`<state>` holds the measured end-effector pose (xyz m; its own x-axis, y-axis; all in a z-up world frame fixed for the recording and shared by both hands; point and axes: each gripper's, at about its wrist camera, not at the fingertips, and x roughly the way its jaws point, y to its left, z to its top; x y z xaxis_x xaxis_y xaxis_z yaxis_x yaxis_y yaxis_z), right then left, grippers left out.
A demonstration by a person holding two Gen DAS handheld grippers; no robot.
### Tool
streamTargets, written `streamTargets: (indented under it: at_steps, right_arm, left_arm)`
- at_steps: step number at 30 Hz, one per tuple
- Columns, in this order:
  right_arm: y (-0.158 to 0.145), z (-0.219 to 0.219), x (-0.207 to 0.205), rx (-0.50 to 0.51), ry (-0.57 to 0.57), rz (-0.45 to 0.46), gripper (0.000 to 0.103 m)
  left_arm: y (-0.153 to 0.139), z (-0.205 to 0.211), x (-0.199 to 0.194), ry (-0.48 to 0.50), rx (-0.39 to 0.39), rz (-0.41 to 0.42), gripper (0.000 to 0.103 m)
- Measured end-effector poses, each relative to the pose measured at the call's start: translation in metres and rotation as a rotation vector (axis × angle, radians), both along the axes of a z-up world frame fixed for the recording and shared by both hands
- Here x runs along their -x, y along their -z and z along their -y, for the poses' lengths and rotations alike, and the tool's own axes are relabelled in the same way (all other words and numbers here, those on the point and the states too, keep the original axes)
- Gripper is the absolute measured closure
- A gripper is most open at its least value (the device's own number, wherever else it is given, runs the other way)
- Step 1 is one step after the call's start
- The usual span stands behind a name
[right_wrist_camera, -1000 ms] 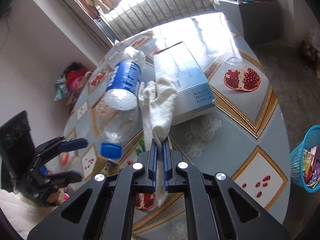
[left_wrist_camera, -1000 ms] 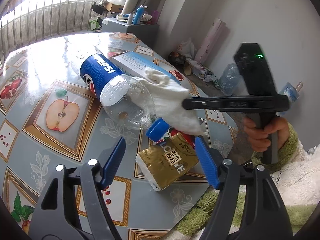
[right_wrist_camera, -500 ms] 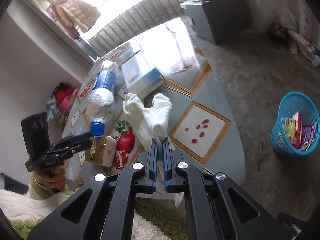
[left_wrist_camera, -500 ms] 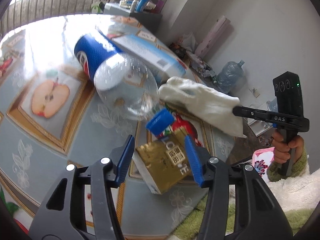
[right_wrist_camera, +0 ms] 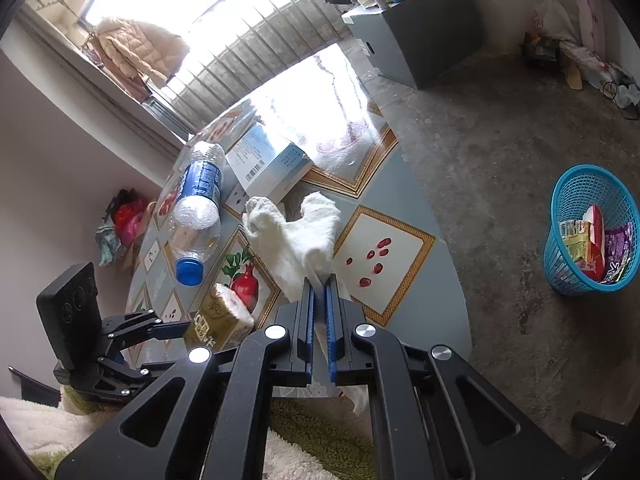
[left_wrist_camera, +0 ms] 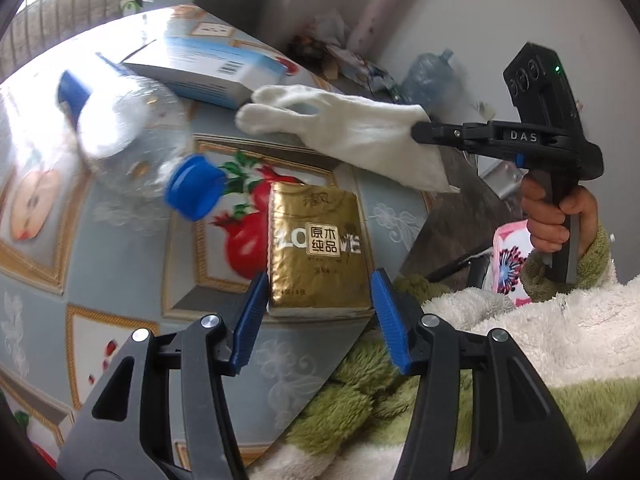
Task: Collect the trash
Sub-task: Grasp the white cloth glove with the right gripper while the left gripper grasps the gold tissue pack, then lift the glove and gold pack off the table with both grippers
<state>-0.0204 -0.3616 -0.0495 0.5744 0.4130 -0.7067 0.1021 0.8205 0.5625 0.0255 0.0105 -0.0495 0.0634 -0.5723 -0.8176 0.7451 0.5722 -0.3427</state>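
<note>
covering the table (right_wrist_camera: 404, 240), fruit-print cloth; blue basket (right_wrist_camera: 560, 216) on concrete floor (right_wrist_camera: 500, 120).

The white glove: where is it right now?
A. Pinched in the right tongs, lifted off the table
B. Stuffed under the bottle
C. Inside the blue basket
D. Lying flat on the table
A: the right tongs are shut on the white glove, which hangs clear above the table.

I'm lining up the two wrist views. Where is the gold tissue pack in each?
Left wrist: gold tissue pack lies centre, between the open left gripper fingers.
Right wrist: gold tissue pack lies lower left, at the table edge.
Shared landmark: the bottle's blue cap.
</note>
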Motion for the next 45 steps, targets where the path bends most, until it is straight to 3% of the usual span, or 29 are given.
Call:
streamTargets:
  at_steps: [5, 16, 23, 26, 28, 31, 40, 45]
  right_arm:
    - [0.000, 0.001, 0.005, 0.008, 0.009, 0.003, 0.097]
    - [-0.001, 0.011, 0.011, 0.010, 0.040, 0.004, 0.097]
    - [0.007, 0.006, 0.006, 0.013, 0.035, -0.020, 0.096]
    - [0.009, 0.005, 0.000, 0.015, 0.029, -0.029, 0.085]
    - [0.009, 0.003, -0.002, 0.027, 0.027, -0.025, 0.068]
    - [0.007, -0.004, -0.008, 0.064, 0.012, -0.015, 0.058]
    - [0.016, -0.034, -0.019, 0.301, -0.037, -0.069, 0.054]
    - [0.019, -0.038, -0.019, 0.339, -0.044, -0.071, 0.055]
  left_arm:
    - [0.000, 0.025, 0.001, 0.029, -0.060, 0.047, 0.048]
    - [0.001, 0.065, -0.004, 0.081, -0.156, 0.149, 0.048]
    - [0.004, 0.070, -0.004, 0.047, -0.171, 0.171, 0.049]
    - [0.005, 0.072, -0.006, 0.014, -0.177, 0.179, 0.050]
    - [0.005, 0.072, -0.008, 0.000, -0.178, 0.179, 0.050]
    - [0.005, 0.071, -0.010, -0.021, -0.180, 0.177, 0.050]
    - [0.004, 0.067, -0.014, -0.048, -0.184, 0.177, 0.050]
    - [0.004, 0.068, -0.012, -0.047, -0.187, 0.189, 0.050]
